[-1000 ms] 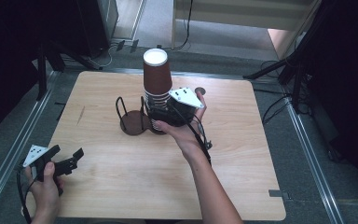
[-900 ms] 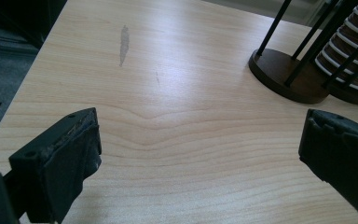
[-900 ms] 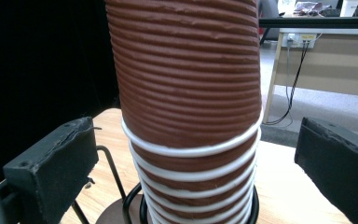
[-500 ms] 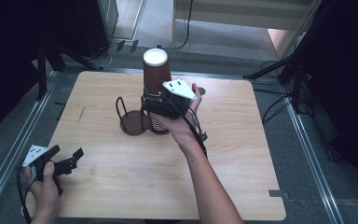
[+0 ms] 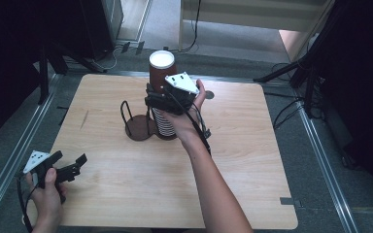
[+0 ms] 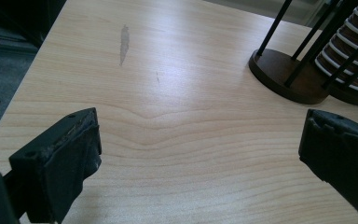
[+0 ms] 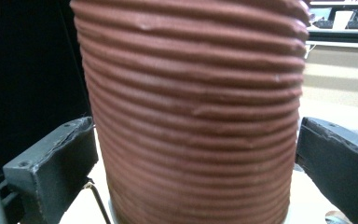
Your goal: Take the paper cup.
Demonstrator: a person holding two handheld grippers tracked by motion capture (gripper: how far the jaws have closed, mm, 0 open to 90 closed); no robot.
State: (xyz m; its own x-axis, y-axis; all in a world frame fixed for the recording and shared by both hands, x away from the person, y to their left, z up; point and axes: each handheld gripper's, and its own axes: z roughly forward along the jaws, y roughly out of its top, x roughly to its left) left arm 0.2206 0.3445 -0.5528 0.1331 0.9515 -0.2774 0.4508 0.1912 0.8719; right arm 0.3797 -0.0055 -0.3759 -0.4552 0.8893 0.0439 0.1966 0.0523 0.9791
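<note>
Brown ribbed paper cup [image 7: 193, 112] tops cup stack [image 5: 162, 97] in black wire holder [image 5: 138, 121], far centre of wooden table [image 5: 233, 160]. Right gripper [image 5: 156, 99] jaws spread either side of top cup, small gaps visible. Left gripper [image 5: 73, 167] gaping, empty, near-left table edge.

One table [image 5: 252, 184] is standing in the room. One stack of cups [image 5: 162, 92] is rising near its far edge; the number of cups in it cannot be told. One holder [image 5: 138, 127] with two round bases is standing there. Two grippers are showing: left [image 5: 70, 167] and right [image 5: 158, 99]. Two hands are holding them.
</note>
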